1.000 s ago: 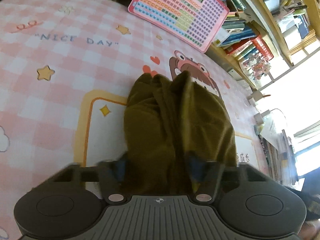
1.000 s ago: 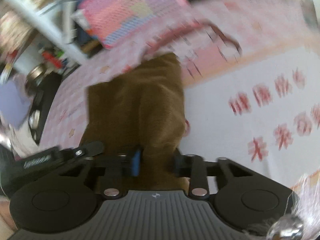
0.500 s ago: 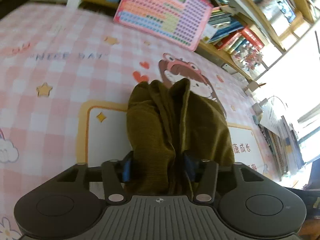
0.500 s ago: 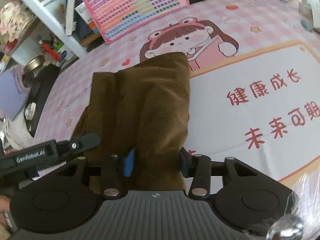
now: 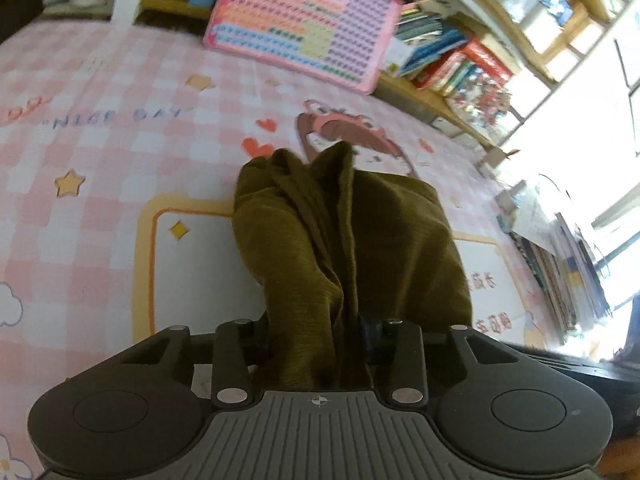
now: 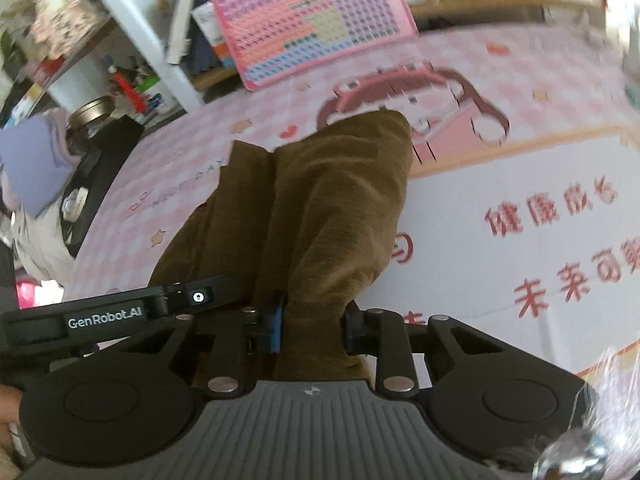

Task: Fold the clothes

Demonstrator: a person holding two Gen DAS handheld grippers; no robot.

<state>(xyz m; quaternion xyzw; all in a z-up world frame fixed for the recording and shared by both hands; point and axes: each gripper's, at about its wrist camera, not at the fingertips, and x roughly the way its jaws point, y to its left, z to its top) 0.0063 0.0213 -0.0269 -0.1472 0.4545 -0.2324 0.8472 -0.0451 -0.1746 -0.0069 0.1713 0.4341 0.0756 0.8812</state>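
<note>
Both tools closing again, garment point(image 5: 344, 240) bunched

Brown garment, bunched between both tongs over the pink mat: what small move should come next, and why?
Probably carry it forward and lay it flat. The brown garment hangs bunched in folds between the left tongs and right tongs, both closing on the cloth, above the pink mat.

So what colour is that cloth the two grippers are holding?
Olive-brown cloth, plain, no pattern; clearest in the left wrist view.
</note>
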